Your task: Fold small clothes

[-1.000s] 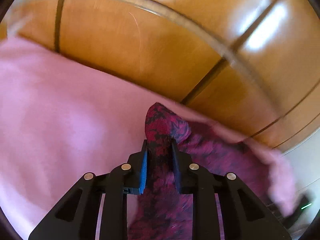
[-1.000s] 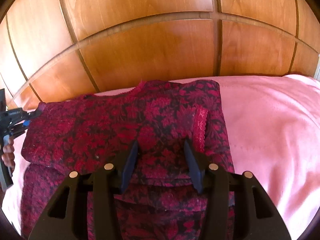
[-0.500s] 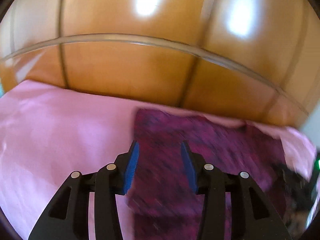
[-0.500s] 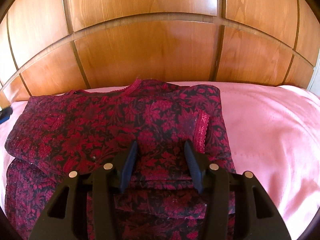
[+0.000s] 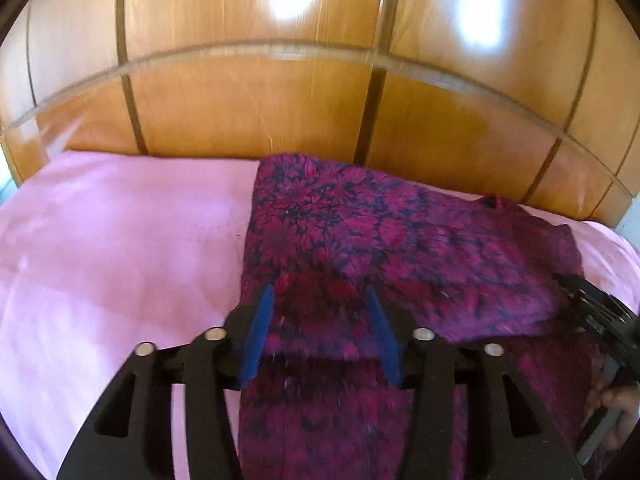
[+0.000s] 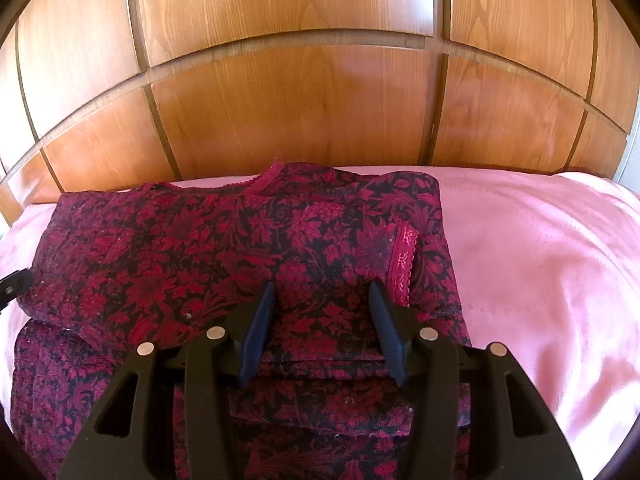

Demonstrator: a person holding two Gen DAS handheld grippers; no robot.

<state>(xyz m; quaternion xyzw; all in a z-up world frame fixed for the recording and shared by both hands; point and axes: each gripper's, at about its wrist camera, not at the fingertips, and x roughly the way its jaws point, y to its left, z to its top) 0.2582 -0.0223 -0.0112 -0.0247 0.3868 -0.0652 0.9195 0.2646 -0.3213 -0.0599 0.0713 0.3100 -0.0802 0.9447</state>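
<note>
Garment [image 6: 224,248], dark red floral print, laid flat on pink bedsheet [image 6: 540,264] against wooden headboard [image 6: 296,108]; neckline trim toward headboard, upper part already folded over lower layers, a sleeve with patterned cuff [image 6: 404,264] turned in across the right side; long axis runs from headboard back toward the two grippers, so the remaining length lies beneath and behind both. Left gripper [image 5: 320,300]: over the garment's left margin, just above the fold's near edge; jaws have just been opening, now stand about half apart with cloth seen below them but nothing pinched. Right gripper [image 6: 322,292]: over the right half, just inside the cuff, jaws likewise half apart, empty, fingers not seen pressing the fabric. Judged equally near
</note>
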